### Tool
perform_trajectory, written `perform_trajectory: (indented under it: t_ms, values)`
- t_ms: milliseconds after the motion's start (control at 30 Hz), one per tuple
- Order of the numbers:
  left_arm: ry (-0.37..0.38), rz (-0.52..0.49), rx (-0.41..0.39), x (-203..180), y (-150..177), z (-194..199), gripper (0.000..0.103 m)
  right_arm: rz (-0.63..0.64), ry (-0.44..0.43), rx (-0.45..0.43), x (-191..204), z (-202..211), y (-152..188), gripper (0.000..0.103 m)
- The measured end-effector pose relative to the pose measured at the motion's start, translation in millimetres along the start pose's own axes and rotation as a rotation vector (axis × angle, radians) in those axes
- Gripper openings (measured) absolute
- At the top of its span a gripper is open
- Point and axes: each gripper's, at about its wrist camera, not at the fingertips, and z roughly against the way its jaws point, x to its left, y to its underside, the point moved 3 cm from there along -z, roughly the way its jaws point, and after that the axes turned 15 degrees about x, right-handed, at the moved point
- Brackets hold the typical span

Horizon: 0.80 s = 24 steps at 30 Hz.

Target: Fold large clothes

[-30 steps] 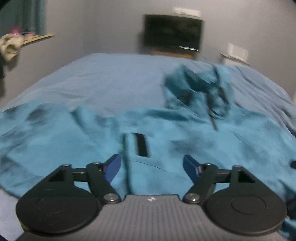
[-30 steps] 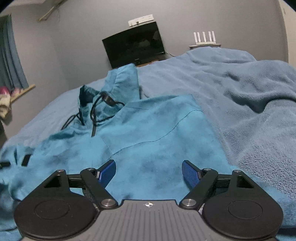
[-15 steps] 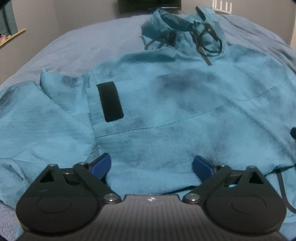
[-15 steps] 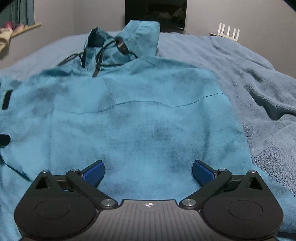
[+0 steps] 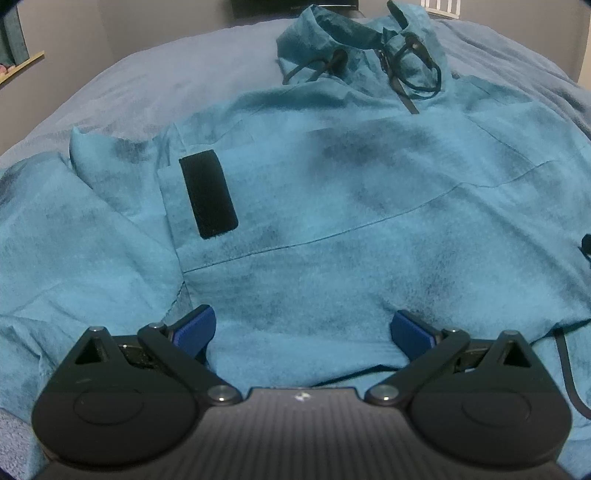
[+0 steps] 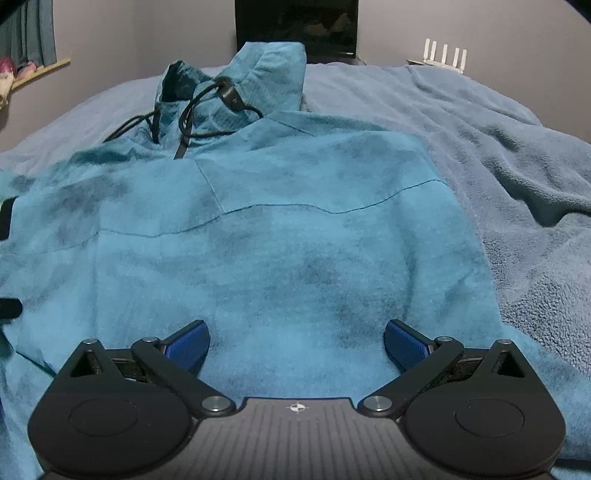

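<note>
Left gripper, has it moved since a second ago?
Yes. The left gripper has dipped toward the jacket: the dark screen on the far wall slid to the view's top edge.

The right claw (image 6: pixel 295 345) hangs wide open over a teal hoodie (image 6: pixel 280 236) spread on the bed (image 6: pixel 517 177), its hood (image 6: pixel 258 81) at twelve o'clock.

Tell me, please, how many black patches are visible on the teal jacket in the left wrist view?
1: the black patch lies left of centre on the teal jacket; more may be hidden in folds.
</note>
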Motion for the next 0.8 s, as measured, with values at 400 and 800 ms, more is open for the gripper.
perform_trajectory:
  t_ms: [400,800]
  values:
    - [0.041,0.115,-0.224,30,8,65,0.103,-0.011,-0.091,-0.145,0,23,0,0.103]
    - [-0.171,0.592,-0.33,259,50,146,0.103,0.188,-0.16,-0.276,36,54,5,0.103]
